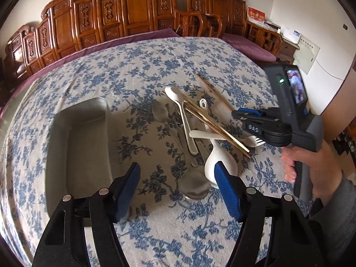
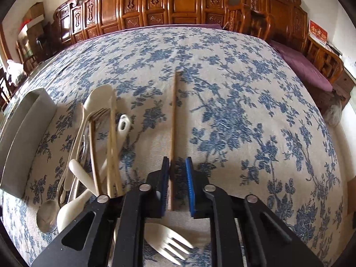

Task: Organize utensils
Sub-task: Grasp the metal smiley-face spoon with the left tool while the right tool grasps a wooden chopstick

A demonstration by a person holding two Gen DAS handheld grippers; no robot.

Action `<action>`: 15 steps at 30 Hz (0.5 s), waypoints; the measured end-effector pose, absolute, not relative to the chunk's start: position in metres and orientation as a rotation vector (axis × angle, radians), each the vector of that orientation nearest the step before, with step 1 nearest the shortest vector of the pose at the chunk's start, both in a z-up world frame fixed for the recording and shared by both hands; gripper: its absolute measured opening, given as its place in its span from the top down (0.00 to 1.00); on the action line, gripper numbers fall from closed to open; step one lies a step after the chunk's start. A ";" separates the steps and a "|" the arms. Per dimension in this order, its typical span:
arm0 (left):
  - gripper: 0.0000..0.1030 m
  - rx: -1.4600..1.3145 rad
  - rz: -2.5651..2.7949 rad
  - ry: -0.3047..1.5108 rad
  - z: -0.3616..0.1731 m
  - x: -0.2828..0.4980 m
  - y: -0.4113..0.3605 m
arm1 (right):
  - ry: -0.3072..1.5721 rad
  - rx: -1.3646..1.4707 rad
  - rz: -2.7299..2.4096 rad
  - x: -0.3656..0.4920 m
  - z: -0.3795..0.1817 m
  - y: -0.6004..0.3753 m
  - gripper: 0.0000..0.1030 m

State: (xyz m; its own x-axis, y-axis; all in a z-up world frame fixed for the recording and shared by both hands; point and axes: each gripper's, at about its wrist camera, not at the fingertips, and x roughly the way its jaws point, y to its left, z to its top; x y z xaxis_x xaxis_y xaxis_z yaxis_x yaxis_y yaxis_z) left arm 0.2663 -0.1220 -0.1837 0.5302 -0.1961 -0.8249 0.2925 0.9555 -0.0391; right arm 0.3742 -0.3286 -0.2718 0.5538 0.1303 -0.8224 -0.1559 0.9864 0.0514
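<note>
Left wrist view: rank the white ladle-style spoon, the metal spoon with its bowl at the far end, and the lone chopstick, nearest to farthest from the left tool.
1. White ladle-style spoon: by the right finger of the left tool.
2. Metal spoon: mid-pile, bowl beside the grey tray.
3. Lone chopstick: behind the pile, to the right.

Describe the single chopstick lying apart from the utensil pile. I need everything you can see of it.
The single chopstick is a thin, straight stick, brown and wooden-looking, with a squared far tip. It lies flat on the blue floral tablecloth, pointing away from the camera, clear of the utensil pile beside it. Its near end sits between the jaws of the right gripper, close against one pad. Nothing else touches it.
</note>
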 end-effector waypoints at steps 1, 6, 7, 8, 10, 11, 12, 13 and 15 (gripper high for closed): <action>0.44 0.111 -0.296 0.981 -0.188 0.271 -0.125 | 0.972 -0.019 0.165 0.374 -0.272 -0.333 0.93; 0.59 0.128 -0.304 1.055 -0.216 0.288 -0.141 | 0.977 -0.009 0.169 0.374 -0.272 -0.339 0.94; 0.64 0.135 -0.300 1.072 -0.221 0.291 -0.143 | 0.978 -0.007 0.170 0.374 -0.271 -0.339 0.94; 0.67 0.144 -0.296 1.084 -0.226 0.294 -0.145 | 0.979 0.005 0.176 0.374 -0.271 -0.341 0.94; 0.74 0.149 -0.294 1.106 -0.233 0.299 -0.147 | 0.974 0.017 0.182 0.373 -0.270 -0.340 0.94; 0.76 0.147 -0.295 1.116 -0.236 0.301 -0.147 | 0.974 0.023 0.187 0.373 -0.270 -0.340 0.94; 0.79 0.146 -0.293 1.129 -0.239 0.303 -0.147 | 0.973 0.028 0.191 0.373 -0.269 -0.341 0.94; 0.81 0.147 -0.288 1.139 -0.243 0.304 -0.146 | 0.971 0.033 0.195 0.373 -0.268 -0.341 0.94; 0.81 0.141 -0.289 1.150 -0.247 0.305 -0.144 | 0.967 0.047 0.203 0.373 -0.267 -0.341 0.94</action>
